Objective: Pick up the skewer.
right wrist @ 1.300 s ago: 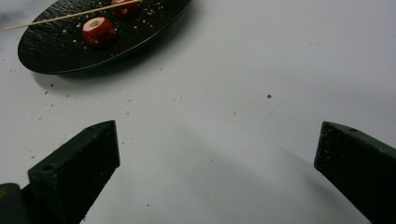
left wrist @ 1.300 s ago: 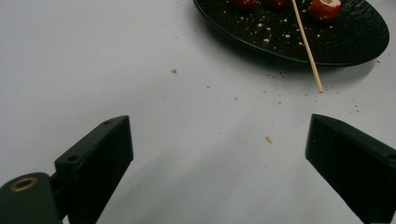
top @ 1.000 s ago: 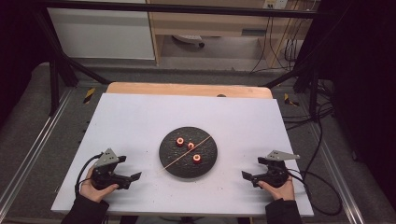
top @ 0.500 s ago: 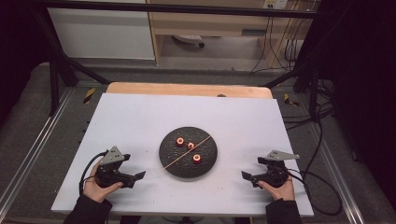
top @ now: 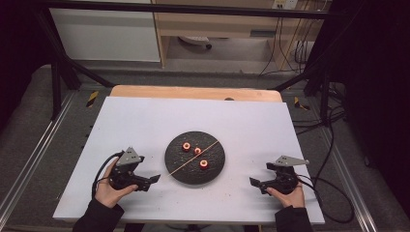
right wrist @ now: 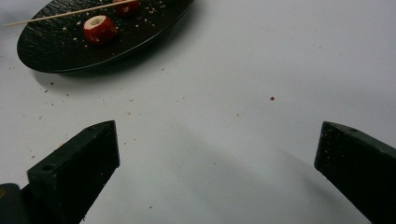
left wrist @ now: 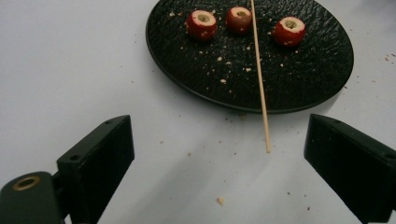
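Lying across the black plate (left wrist: 299, 88), the wooden skewer (left wrist: 259, 79) overhangs its rim, tip just ahead of the left gripper (left wrist: 219, 154), jaws wide and empty. Three red fruits (left wrist: 201, 24) sit beyond. Right gripper (right wrist: 217, 154) gapes too, plate ahead-left.

- One plate (top: 195, 157), black and round, at the middle of the surface (top: 145, 121).
- Three red fruits on the plate: one far left (top: 185, 146), one in the middle (top: 197, 151), one nearer and to the right (top: 204, 164). Each shows a pale hollow on top.
- One thin wooden skewer (top: 191, 158), lying across the plate, its near-left end past the rim.
- Two tools: one left tool (top: 153, 179), one right tool (top: 254, 183), each with two black jaws standing wide apart.
- Two hands, one on each tool.
- Crumbs on plate and surface: too many and too small to count.
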`<action>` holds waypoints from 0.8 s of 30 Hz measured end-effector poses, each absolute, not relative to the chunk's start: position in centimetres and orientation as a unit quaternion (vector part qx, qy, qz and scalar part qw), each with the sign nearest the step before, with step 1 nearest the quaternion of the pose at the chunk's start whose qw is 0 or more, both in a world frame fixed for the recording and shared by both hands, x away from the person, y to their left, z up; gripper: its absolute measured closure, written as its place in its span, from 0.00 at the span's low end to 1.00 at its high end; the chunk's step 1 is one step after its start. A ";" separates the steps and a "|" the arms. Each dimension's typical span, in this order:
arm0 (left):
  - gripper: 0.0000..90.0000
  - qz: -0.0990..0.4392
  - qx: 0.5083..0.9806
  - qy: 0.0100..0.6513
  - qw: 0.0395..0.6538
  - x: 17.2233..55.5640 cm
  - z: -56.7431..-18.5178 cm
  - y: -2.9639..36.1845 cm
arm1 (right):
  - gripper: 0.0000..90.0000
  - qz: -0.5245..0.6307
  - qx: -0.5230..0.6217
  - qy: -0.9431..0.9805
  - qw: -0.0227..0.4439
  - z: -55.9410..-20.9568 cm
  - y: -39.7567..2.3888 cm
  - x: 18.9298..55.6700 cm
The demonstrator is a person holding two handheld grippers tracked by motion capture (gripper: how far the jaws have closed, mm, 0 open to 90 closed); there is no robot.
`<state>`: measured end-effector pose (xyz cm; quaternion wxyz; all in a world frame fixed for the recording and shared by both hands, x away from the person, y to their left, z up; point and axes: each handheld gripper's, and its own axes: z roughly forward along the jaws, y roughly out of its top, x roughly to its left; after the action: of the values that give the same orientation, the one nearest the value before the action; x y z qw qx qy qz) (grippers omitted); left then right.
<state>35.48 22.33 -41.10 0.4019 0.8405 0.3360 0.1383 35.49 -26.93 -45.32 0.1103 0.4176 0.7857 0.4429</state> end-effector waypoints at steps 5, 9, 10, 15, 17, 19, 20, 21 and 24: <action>0.10 0.135 0.847 0.331 0.394 36.0 -40.5 21.0 | 0.01 0.441 0.417 0.787 0.109 -45.3 -26.9 35.5; 0.10 0.134 0.855 0.322 0.384 36.6 -40.3 19.8 | 0.01 0.440 0.418 0.787 0.109 -45.3 -26.9 35.5; 0.11 0.134 0.857 0.320 0.382 36.7 -40.3 19.5 | 0.01 0.440 0.419 0.787 0.108 -45.3 -26.9 35.5; 0.11 0.129 0.865 0.316 0.368 37.4 -40.2 18.0 | 0.01 0.439 0.418 0.787 0.108 -45.3 -26.9 35.5; 0.13 0.128 0.868 0.313 0.363 37.6 -40.2 17.5 | 0.01 0.439 0.418 0.788 0.108 -45.3 -26.9 35.5; 0.14 0.125 0.872 0.310 0.356 37.8 -40.1 16.9 | 0.01 0.439 0.417 0.788 0.108 -45.3 -26.9 35.5; 0.14 0.121 0.876 0.311 0.350 38.1 -40.2 16.3 | 0.01 0.439 0.418 0.788 0.108 -45.3 -26.9 35.5; 0.15 0.121 0.876 0.311 0.350 38.1 -40.2 16.3 | 0.01 0.439 0.418 0.788 0.108 -45.3 -26.9 35.5; 0.17 0.114 0.882 0.309 0.337 38.6 -40.4 15.4 | 0.01 0.439 0.417 0.788 0.108 -45.3 -26.9 35.5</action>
<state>38.65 15.37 -40.41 0.3374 0.8819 0.3090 0.1138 35.50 -26.90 -45.34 0.1076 0.4173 0.7881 0.4395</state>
